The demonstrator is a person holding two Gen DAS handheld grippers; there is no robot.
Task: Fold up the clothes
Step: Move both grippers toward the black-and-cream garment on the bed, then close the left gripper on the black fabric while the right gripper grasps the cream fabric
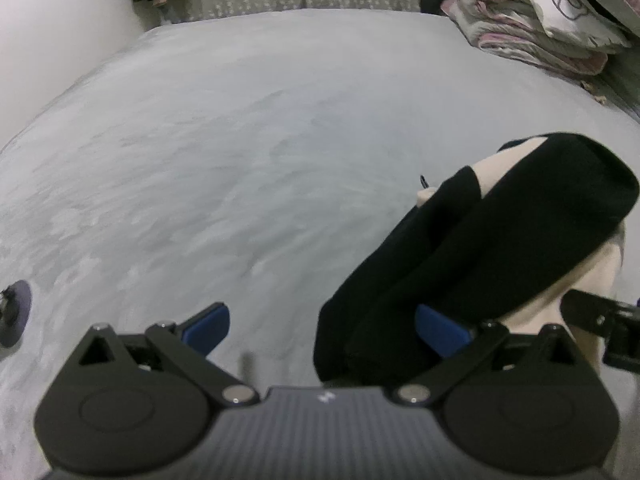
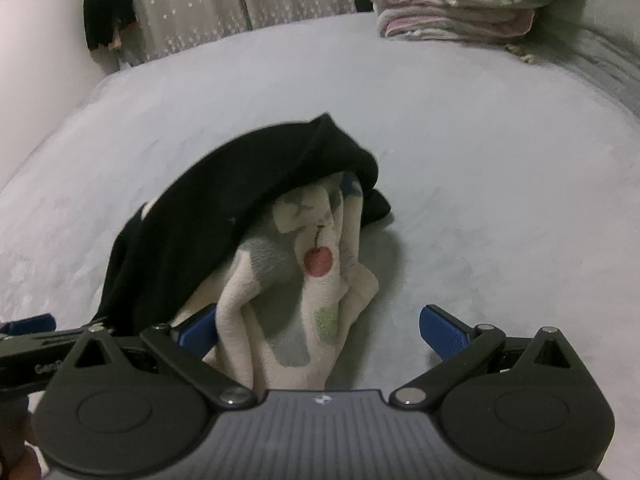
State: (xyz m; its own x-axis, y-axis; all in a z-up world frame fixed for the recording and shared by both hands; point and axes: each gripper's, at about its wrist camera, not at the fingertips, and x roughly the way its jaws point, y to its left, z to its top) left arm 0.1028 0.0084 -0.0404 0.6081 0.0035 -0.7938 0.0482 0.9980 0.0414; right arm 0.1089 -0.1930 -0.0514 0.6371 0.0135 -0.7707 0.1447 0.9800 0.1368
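A crumpled garment, black (image 2: 224, 216) outside and cream with a cherry print (image 2: 316, 264) inside, lies bunched on the grey bed (image 2: 480, 184). My right gripper (image 2: 320, 332) is open, with the cream cloth lying between its blue pads (image 2: 442, 334) and over the left one. In the left wrist view the black part of the garment (image 1: 500, 232) sits to the right and drapes over the right blue pad (image 1: 440, 334). My left gripper (image 1: 324, 328) is open. The right gripper's body (image 1: 604, 320) shows at the right edge.
A stack of folded pink and white bedding (image 2: 460, 4) sits at the far right of the bed. A patterned curtain (image 2: 192, 4) and a dark hanging garment (image 2: 106, 12) stand behind. A small dark round object (image 1: 14, 312) lies at the left edge. White wall (image 1: 60, 32) on the left.
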